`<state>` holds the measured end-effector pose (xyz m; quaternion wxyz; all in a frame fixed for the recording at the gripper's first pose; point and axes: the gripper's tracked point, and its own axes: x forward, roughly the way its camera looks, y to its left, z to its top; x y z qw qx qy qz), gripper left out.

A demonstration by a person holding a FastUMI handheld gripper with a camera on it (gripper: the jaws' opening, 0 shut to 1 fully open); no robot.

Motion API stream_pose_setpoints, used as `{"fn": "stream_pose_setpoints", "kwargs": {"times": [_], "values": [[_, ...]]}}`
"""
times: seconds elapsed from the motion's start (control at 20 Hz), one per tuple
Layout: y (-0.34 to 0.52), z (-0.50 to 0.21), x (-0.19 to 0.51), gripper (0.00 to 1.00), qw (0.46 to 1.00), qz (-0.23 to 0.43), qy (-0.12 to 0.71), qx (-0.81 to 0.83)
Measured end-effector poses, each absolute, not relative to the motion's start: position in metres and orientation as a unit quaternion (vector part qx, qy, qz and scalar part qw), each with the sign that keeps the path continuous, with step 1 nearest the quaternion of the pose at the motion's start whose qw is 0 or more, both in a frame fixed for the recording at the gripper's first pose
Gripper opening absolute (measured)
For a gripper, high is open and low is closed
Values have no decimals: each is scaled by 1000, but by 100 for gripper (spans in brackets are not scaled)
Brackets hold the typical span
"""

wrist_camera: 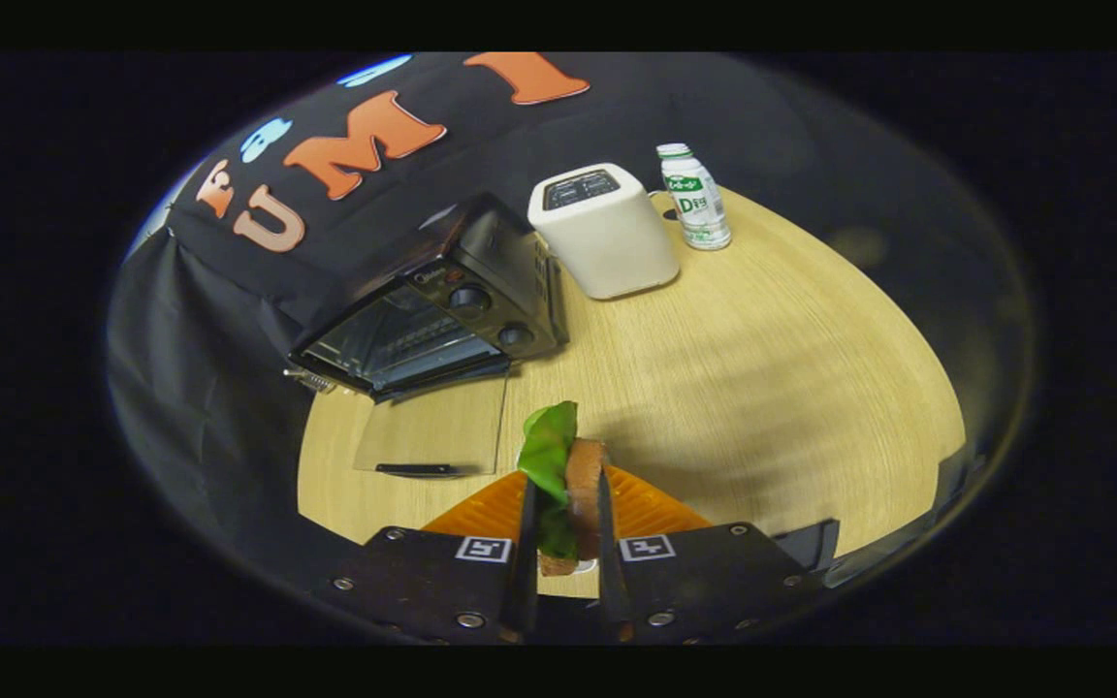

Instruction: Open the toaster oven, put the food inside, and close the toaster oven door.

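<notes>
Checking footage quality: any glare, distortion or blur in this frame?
Gripper view: fisheye bends the table edge; glare washes the open toaster oven door glass; sandwich between the gripper fingers is sharp, casting a soft shadow; bottle label slightly soft.

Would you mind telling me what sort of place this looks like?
Probably a staged kitchen tabletop in a recording booth: a toaster oven with its door open, a white toaster and a small bottle on a wooden table, backed by black cloth.

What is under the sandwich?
An orange plate lies under the sandwich, which the gripper holds between its fingers. The plate's middle is covered by the food and gripper.
</notes>
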<state>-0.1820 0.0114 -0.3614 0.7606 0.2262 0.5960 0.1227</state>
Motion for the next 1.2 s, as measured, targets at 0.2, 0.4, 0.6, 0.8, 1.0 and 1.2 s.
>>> {"fn": "stream_pose_setpoints", "kwargs": {"times": [0.2, 0.4, 0.6, 0.8, 1.0, 1.2], "values": [[13, -331, -161, 26, 776, 111, 563, 261], [26, -307, -136, 26, 786, 106, 528, 305], [54, -306, -122, 26, 782, 108, 516, 332], [99, -307, -111, 26, 767, 126, 510, 368], [148, -315, -98, 26, 747, 138, 510, 403], [184, -328, -80, 26, 733, 129, 505, 437]]}}
